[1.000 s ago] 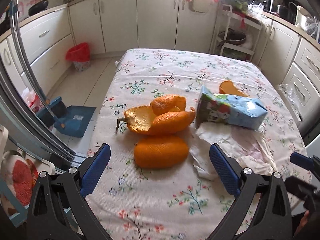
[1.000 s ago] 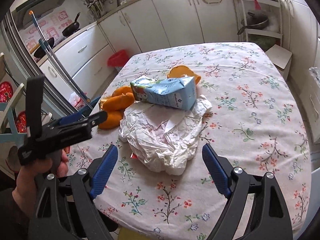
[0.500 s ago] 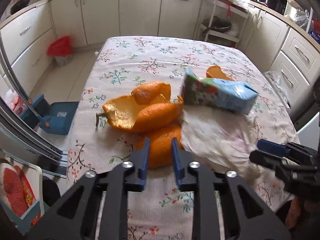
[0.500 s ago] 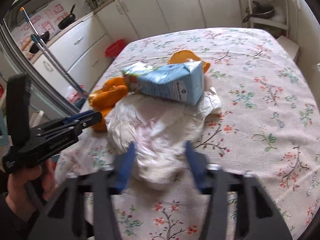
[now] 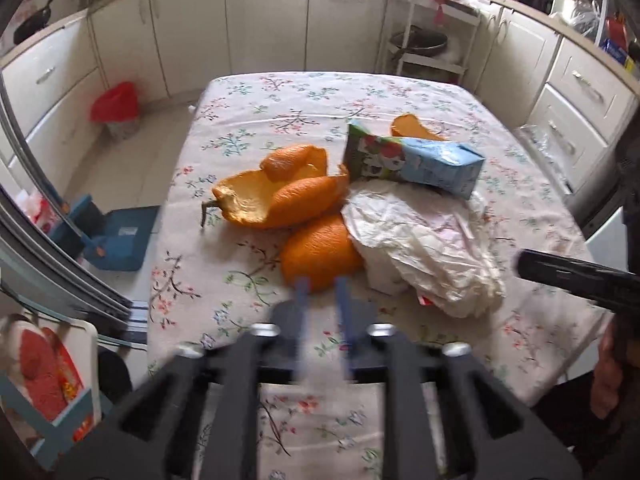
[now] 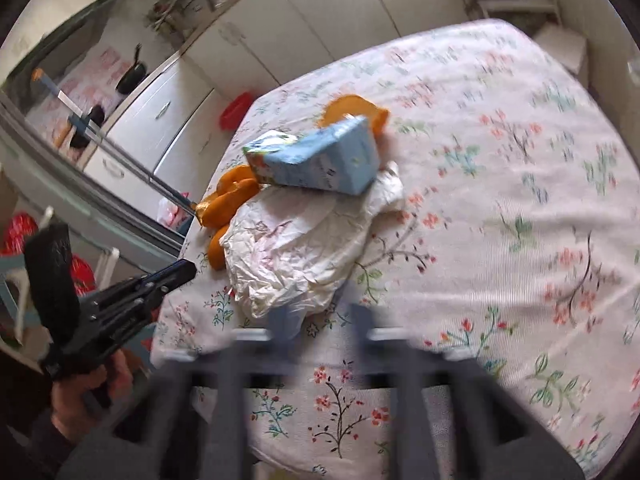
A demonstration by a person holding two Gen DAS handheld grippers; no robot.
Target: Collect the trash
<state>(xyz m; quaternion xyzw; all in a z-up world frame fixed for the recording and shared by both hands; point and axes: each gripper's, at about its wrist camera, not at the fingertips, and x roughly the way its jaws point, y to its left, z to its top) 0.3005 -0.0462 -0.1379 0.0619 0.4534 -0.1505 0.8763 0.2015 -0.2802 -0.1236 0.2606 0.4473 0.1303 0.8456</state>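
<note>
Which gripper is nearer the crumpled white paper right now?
Right. The right gripper sits at the crumpled white paper's near edge; the left gripper is beside it, at the orange peel.

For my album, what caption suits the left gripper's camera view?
Left gripper, empty, hovering at orange peel beside crumpled paper and a milk carton on a floral tablecloth.

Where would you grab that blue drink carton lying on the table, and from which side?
Probably across the carton's long flat sides, near the middle, coming from above. It lies tipped over with one end on the crumpled white paper, so its broad faces are exposed, while peel crowds its printed end. The right gripper is nearest, its jaws having just been opening with nothing between them.
</note>
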